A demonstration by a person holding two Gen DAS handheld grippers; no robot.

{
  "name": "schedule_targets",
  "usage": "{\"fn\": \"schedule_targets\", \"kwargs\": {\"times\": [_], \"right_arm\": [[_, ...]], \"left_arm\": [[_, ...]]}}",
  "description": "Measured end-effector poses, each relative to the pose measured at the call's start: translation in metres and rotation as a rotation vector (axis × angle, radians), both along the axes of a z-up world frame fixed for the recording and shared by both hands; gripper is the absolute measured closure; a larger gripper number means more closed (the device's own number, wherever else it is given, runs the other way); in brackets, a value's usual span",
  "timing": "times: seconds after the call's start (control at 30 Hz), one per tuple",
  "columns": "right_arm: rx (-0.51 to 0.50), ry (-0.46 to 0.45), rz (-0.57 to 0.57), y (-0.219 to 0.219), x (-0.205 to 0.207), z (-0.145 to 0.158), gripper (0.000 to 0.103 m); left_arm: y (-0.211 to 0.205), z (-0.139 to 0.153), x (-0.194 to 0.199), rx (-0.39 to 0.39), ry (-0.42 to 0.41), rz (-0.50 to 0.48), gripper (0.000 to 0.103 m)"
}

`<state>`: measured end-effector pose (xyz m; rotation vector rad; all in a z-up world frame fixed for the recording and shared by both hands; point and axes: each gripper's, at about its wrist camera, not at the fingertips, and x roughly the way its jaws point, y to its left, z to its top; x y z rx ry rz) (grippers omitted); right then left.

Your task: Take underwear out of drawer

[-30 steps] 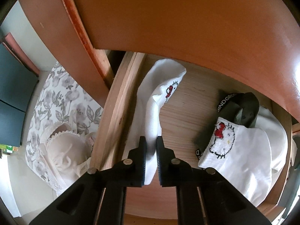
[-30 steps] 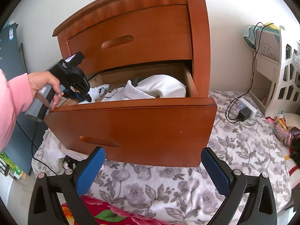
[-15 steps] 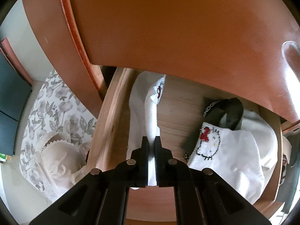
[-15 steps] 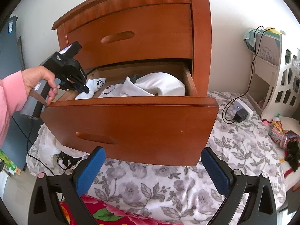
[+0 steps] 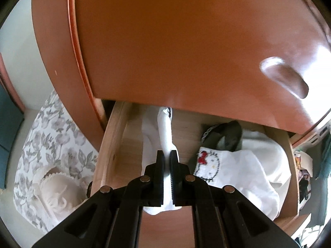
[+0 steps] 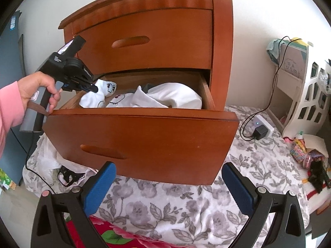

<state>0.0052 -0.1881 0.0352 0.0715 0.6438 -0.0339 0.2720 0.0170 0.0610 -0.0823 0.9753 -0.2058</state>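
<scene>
The lower drawer point(image 6: 142, 138) of a reddish wooden nightstand stands pulled out. My left gripper point(image 5: 167, 157) is shut on a white piece of underwear point(image 5: 165, 132) with a small cartoon print, lifted above the drawer's left side. From the right wrist view the same gripper point(image 6: 93, 88) is held by a hand in a pink sleeve, with the white underwear point(image 6: 99, 97) hanging from it. More white garments with a red-bow cartoon point(image 5: 209, 163) and a dark item point(image 5: 227, 134) lie in the drawer. My right gripper point(image 6: 167, 188) is open in front of the drawer, with nothing between its fingers.
The closed upper drawer point(image 6: 149, 41) overhangs the open one. A floral sheet point(image 6: 248, 165) covers the floor, with a lace bra point(image 5: 53, 188) lying left of the nightstand. A charger and cable point(image 6: 258, 130), a white shelf point(image 6: 300, 95) and small clutter sit to the right.
The left gripper has closed fully on the white underwear and lifted it upward and back out of the drawer. The right gripper has stayed open, shifting slightly.
</scene>
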Motion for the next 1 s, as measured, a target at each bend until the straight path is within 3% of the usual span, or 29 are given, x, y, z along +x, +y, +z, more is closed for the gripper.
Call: {"fn": "schedule_targets", "kwargs": {"times": [0.27,0.5,0.67,1.0], "right_arm": [[-0.027,-0.022,0.0,0.004,-0.004,0.003,0.0],[-0.042,-0.016,0.0,0.007,-0.004,0.002,0.0],[-0.063,-0.008,0.005,0.011,-0.002,0.001,0.0],[-0.105,0.008,0.012,0.016,0.0,-0.001,0.0]], "left_arm": [[0.0,0.015,-0.017,-0.01,-0.125,-0.029,0.098],[0.013,0.021,-0.037,-0.113,-0.174,-0.061,0.098],[0.029,0.045,-0.055,-0.191,-0.235,-0.089,0.099],[0.066,0.112,-0.102,-0.23,-0.406,-0.136,0.099]]}}
